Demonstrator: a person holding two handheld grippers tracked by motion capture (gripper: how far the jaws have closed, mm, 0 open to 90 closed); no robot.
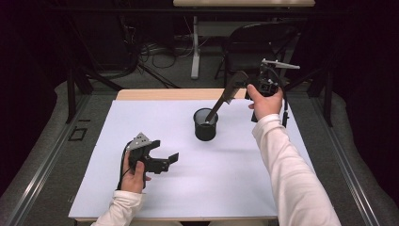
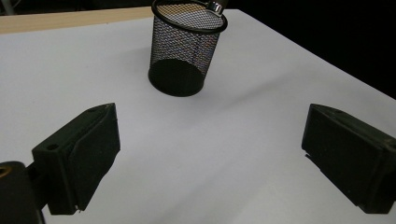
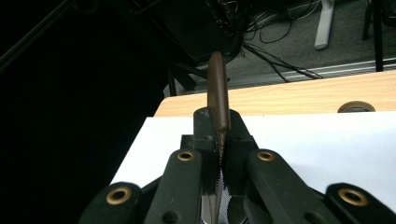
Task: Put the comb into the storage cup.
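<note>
A white sheet point(image 1: 188, 188) covers the table, leaving a strip of bare wood point(image 1: 179, 94) along its far edge near the top of the high view. A black mesh pen cup point(image 1: 205, 125) stands upright just right of centre in that view, well clear of every edge of the sheet.

The right gripper point(image 1: 235, 87), upper right of centre, is clamped on a brown-handled utensil point(image 1: 225, 100). The utensil slants down and its metal end sits inside the cup's rim. In the right gripper view the brown handle stands up between the closed jaws.

The left gripper point(image 1: 170, 158), lower left of centre, is held low over open sheet with its jaws wide apart, well apart from the cup.

No readable writing or brand shows on anything.
</note>
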